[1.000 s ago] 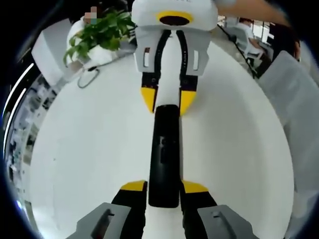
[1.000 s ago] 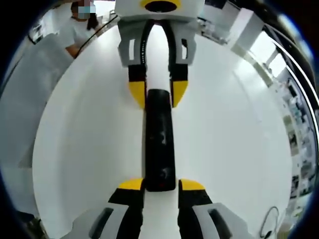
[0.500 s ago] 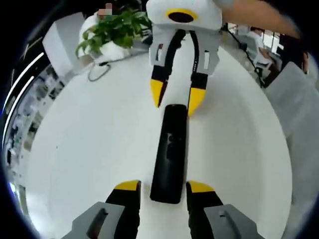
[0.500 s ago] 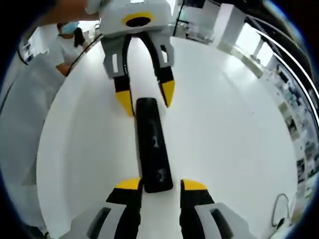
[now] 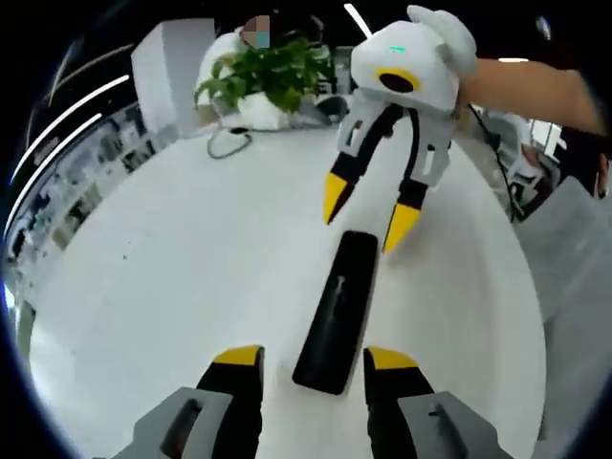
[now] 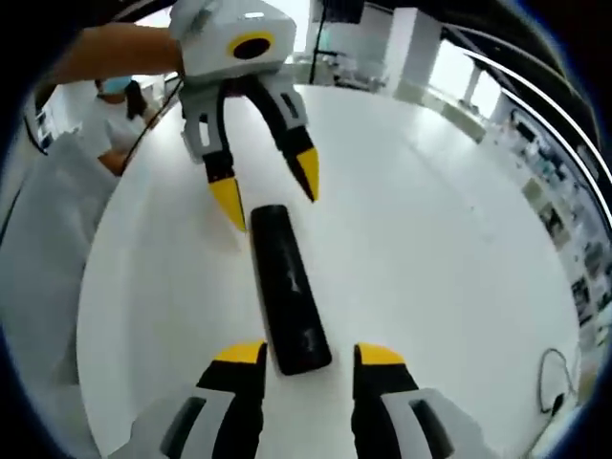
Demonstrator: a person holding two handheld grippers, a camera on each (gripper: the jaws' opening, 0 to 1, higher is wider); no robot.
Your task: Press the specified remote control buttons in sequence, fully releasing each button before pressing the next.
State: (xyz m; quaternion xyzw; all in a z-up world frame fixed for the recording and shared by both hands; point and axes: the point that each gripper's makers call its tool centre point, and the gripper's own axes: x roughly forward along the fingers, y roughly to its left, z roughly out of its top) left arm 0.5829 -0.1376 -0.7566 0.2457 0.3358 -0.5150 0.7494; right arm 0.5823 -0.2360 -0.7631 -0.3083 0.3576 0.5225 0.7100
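Note:
A long black remote control (image 5: 338,311) lies flat on the round white table (image 5: 172,249). My left gripper (image 5: 315,359) is open, its yellow tips flanking the remote's near end without touching it. At the far end, my right gripper (image 5: 368,210) hangs open and tilted just above and beyond the remote. In the right gripper view the remote (image 6: 287,289) runs away from my right gripper (image 6: 309,355), whose jaws stand apart on either side of its near end. The left gripper (image 6: 268,188) is open over the far end, held by a hand.
A potted green plant (image 5: 273,72) and a looped cable (image 5: 228,143) sit at the table's far edge. A person's arm (image 5: 535,86) reaches in from the right. A person in white (image 6: 105,105) stands beside the table (image 6: 430,220). Another cable (image 6: 555,382) lies near its edge.
Both grippers have drawn back and risen from the remote's ends, and their jaws stand a little wider. The remote still lies on the table.

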